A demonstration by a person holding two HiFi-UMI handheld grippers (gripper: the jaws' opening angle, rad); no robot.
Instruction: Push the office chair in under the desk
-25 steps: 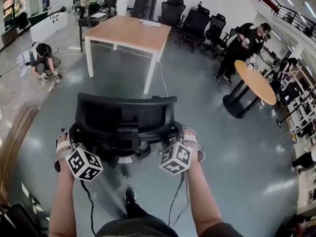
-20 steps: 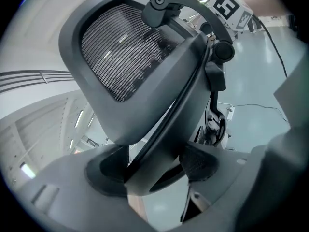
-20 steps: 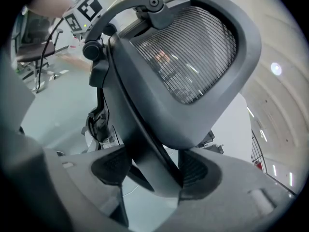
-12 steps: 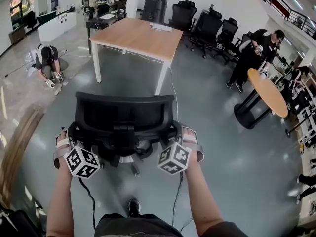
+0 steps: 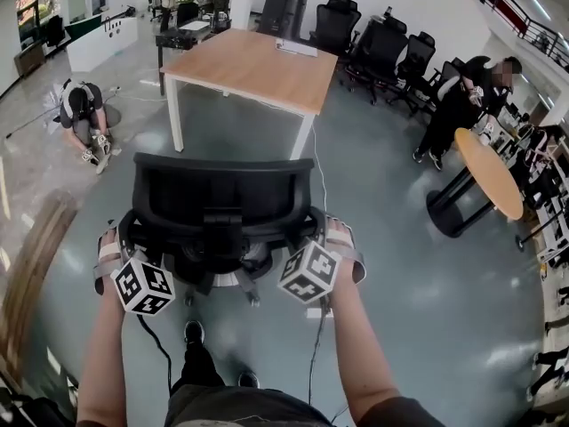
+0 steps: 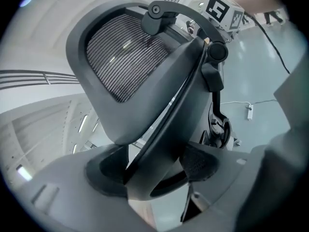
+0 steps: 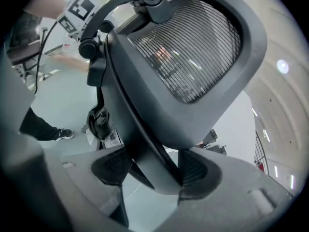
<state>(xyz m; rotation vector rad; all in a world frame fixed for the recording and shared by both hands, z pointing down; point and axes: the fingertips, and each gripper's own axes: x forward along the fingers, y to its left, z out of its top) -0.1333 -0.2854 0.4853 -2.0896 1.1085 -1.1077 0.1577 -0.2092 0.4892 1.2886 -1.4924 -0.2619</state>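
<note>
The black mesh-backed office chair (image 5: 222,198) stands on the grey floor right in front of me, its back turned to me. The wooden desk (image 5: 258,60) with white legs lies further ahead, a stretch of floor between them. My left gripper (image 5: 124,247) grips the left edge of the chair's back frame, and my right gripper (image 5: 324,243) grips the right edge. In the left gripper view the frame bar of the chair (image 6: 130,57) runs between the pads of the left gripper (image 6: 154,166). The right gripper view shows the same for the chair (image 7: 193,47) and the right gripper (image 7: 152,170).
A round wooden table (image 5: 489,172) stands to the right, a person (image 5: 453,105) beside it. Another person (image 5: 80,105) crouches at the left. Black chairs (image 5: 373,43) line the back wall. A cable (image 5: 313,163) and a power strip (image 5: 317,312) lie on the floor.
The chair and both grippers have rolled forward together; the desk looms larger and nearer. My feet have stepped along behind. Both grips are unchanged.
</note>
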